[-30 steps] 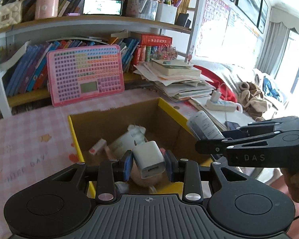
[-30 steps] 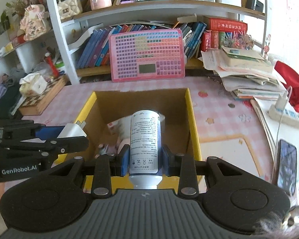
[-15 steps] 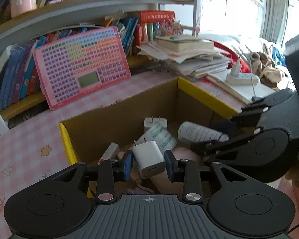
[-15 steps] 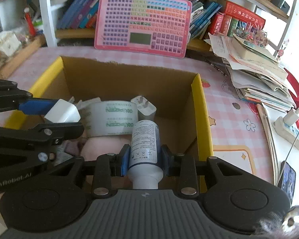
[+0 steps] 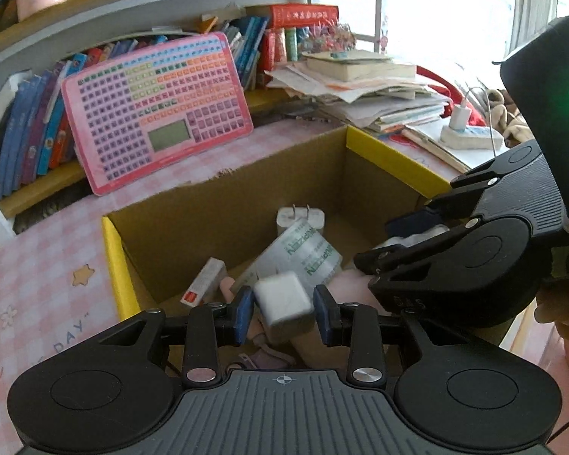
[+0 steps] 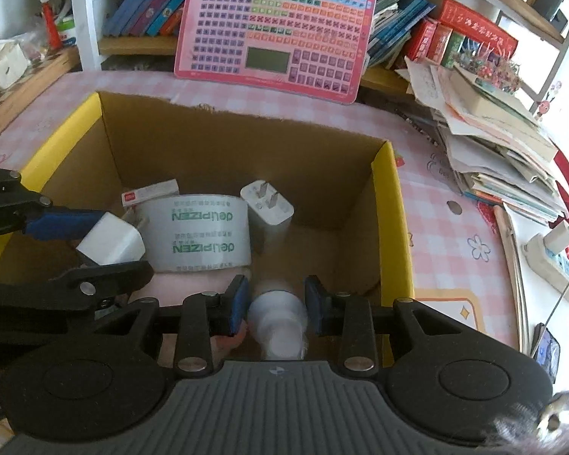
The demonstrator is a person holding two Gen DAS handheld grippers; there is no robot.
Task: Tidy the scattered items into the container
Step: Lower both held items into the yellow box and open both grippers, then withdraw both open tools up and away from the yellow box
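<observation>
A yellow-rimmed cardboard box (image 5: 383, 155) (image 6: 392, 227) holds a tape roll (image 6: 197, 233) (image 5: 303, 256), an upright white plug adapter (image 6: 269, 210) (image 5: 299, 218) and a small red-and-white box (image 5: 203, 282) (image 6: 150, 193). My left gripper (image 5: 283, 313) is inside the box with its jaws parted around a small white charger (image 5: 283, 301) (image 6: 112, 242); gaps show on both sides. My right gripper (image 6: 275, 303) is low in the box with jaws parted; the white bottle (image 6: 278, 320) between them is blurred and slipping down.
A pink toy keyboard (image 5: 151, 110) (image 6: 273, 32) leans on the bookshelf behind the box. A stack of books and papers (image 6: 489, 144) and a power strip (image 6: 557, 258) lie to the right on the pink checked tablecloth (image 5: 30, 292).
Both grippers lowered further into the box and their jaws opened. The bottle slid down between the right fingers; the charger now sits loose between the left fingers.
</observation>
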